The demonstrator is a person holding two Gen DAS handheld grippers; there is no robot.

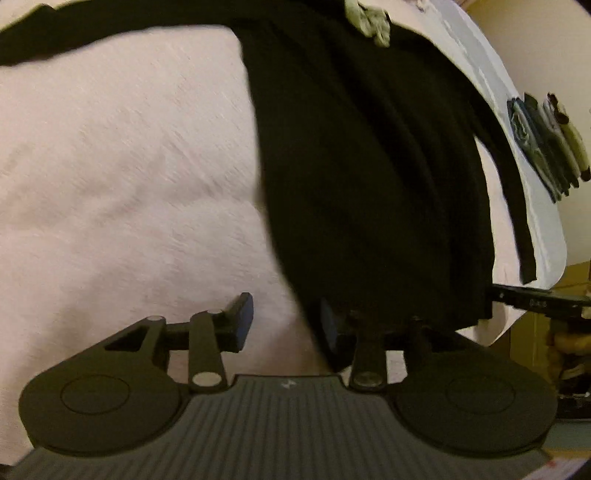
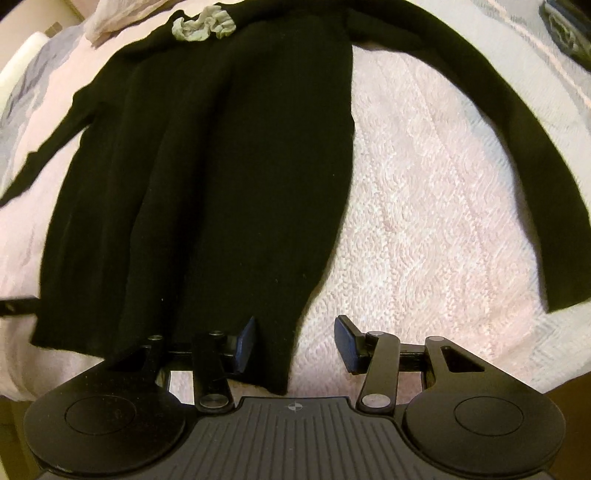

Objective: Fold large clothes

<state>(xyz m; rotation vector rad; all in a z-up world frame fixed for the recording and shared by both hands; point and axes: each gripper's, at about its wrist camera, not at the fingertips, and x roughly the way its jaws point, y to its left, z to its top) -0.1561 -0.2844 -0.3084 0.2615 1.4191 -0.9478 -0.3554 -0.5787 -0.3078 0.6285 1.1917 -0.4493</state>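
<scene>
A black long-sleeved garment [image 2: 229, 177] lies spread flat on a pink quilted bedspread [image 2: 424, 221], hem towards me and sleeves out to both sides. My right gripper [image 2: 295, 345] is open at the hem's right corner, and a strip of black cloth runs between its fingers. In the left wrist view the same garment [image 1: 369, 184] fills the right half. There my left gripper [image 1: 286, 325] is open at the hem's left corner, and its right finger [image 1: 328, 328] sits at the cloth's edge, partly covered. The view is motion-blurred.
A crumpled pale green cloth [image 2: 203, 26] rests on the garment's collar. Folded clothes [image 1: 546, 144] are stacked at the bed's far right edge. A white cloth [image 2: 110, 18] lies beyond the collar. The bed's near edge drops off just behind both grippers.
</scene>
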